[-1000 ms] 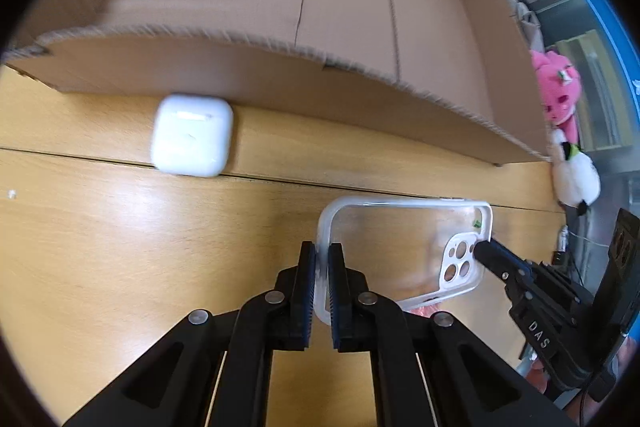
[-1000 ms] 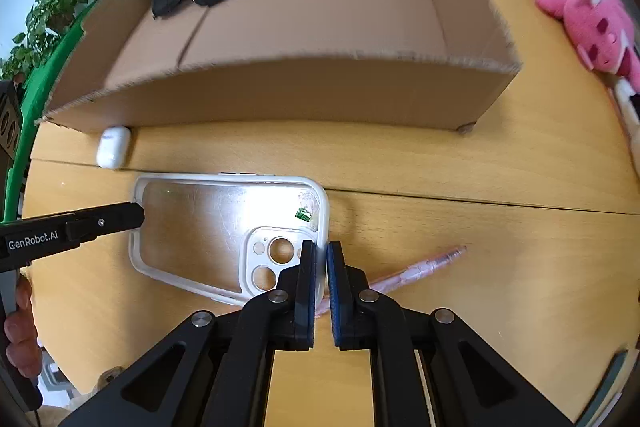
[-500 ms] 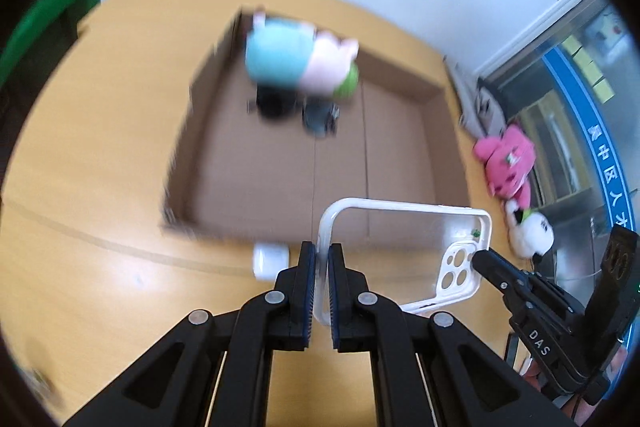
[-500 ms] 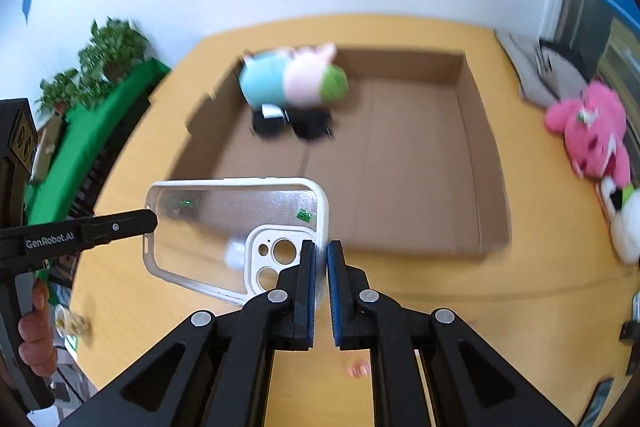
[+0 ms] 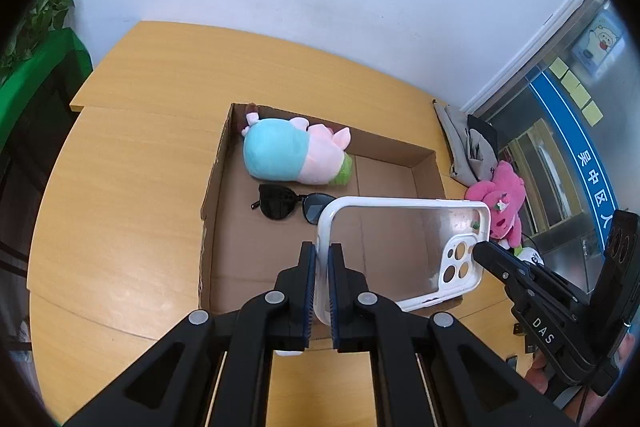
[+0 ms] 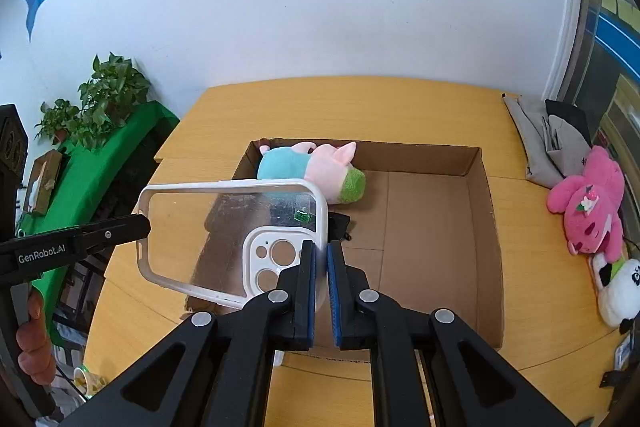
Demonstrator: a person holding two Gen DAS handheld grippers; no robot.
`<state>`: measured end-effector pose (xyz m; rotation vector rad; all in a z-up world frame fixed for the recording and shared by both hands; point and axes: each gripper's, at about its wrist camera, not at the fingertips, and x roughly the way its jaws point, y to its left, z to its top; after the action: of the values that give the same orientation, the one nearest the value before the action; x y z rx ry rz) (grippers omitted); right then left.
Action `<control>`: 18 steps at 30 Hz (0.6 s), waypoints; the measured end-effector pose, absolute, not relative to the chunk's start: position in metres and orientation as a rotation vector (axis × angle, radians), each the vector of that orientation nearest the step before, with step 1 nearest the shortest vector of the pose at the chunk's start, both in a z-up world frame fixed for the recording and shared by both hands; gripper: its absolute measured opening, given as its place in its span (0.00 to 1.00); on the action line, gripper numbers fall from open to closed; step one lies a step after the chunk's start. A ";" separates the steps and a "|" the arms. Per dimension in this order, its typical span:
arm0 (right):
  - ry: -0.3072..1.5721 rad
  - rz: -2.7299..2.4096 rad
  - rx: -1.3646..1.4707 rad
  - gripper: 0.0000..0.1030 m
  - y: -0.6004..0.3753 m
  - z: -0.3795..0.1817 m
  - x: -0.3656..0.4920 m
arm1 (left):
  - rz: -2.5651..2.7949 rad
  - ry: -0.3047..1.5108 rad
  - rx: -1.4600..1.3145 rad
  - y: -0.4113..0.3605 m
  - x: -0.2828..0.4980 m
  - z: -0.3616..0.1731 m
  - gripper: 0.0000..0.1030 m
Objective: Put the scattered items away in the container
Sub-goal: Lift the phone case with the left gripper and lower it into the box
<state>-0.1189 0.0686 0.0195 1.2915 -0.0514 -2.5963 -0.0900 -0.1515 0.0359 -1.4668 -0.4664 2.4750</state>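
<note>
Both claws pinch one clear phone case [image 5: 400, 247], held up in the air over the cardboard box [image 5: 224, 227] at mid frame. Left claw [image 5: 319, 291] is clamped on its short end; right claw [image 6: 321, 287] is clamped on the end w/ the camera holes. Sunglasses [image 5: 280, 203] are partly hidden behind the case. A plush toy [image 5: 292, 157] lies at the box's far end. A small white thing peeks under the claws, too hidden to tell. The desk [image 5: 132, 187] is cut off at the bottom.

"das" on the right hand-held gripper [image 5: 476, 250]; "genrobot.ai" on the left hand-held gripper [image 6: 146, 225].
</note>
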 end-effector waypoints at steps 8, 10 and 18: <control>-0.076 -2.578 1.351 0.07 0.066 -0.002 -0.152 | 2.443 -0.442 -1.519 -0.150 -0.122 0.012 0.05; -0.082 -2.572 1.373 0.07 0.067 -0.012 -0.160 | 2.431 -0.440 -1.543 -0.149 -0.130 0.000 0.05; -0.127 -2.504 1.501 0.07 0.065 -0.075 -0.186 | 2.383 -0.437 -1.669 -0.152 -0.158 -0.058 0.05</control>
<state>-0.1858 0.0646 -0.0748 1.5010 -0.1265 -2.5036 -0.1581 -0.1520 -0.0583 -1.6689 -0.4365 2.3832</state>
